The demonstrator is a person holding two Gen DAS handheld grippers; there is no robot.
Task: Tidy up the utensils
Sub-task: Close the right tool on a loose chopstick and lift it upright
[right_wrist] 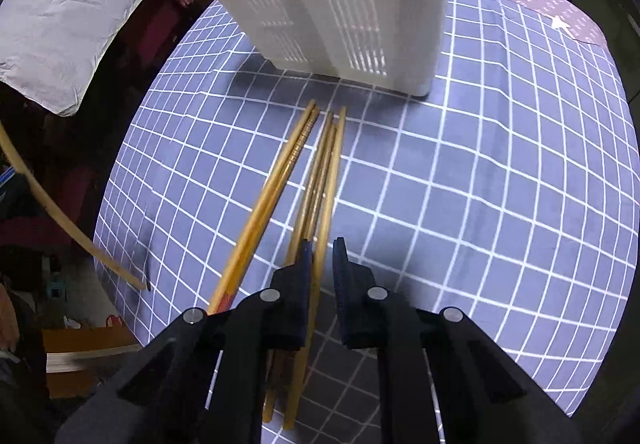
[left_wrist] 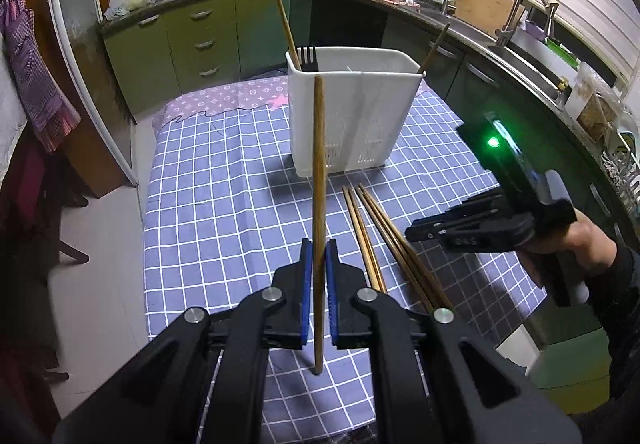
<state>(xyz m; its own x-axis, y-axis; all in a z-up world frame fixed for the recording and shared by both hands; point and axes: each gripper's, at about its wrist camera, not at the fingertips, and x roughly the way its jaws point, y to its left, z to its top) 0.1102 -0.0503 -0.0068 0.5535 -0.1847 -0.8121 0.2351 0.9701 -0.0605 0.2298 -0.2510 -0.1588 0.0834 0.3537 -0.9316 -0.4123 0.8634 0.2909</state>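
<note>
Between shut left gripper (left_wrist: 319,264) pads, chopstick (left_wrist: 319,180) (upright)

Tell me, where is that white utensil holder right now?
The white utensil holder stands upright on the checked tablecloth, toward its far end, just beyond the loose chopsticks lying on the cloth.

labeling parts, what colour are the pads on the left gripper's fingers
Blue, on the left gripper; clearest in the left wrist view.

The white caddy (left_wrist: 352,112) and loose chopsticks (left_wrist: 376,232) block the checked cloth's (left_wrist: 224,196) right side; its left lies open.
</note>
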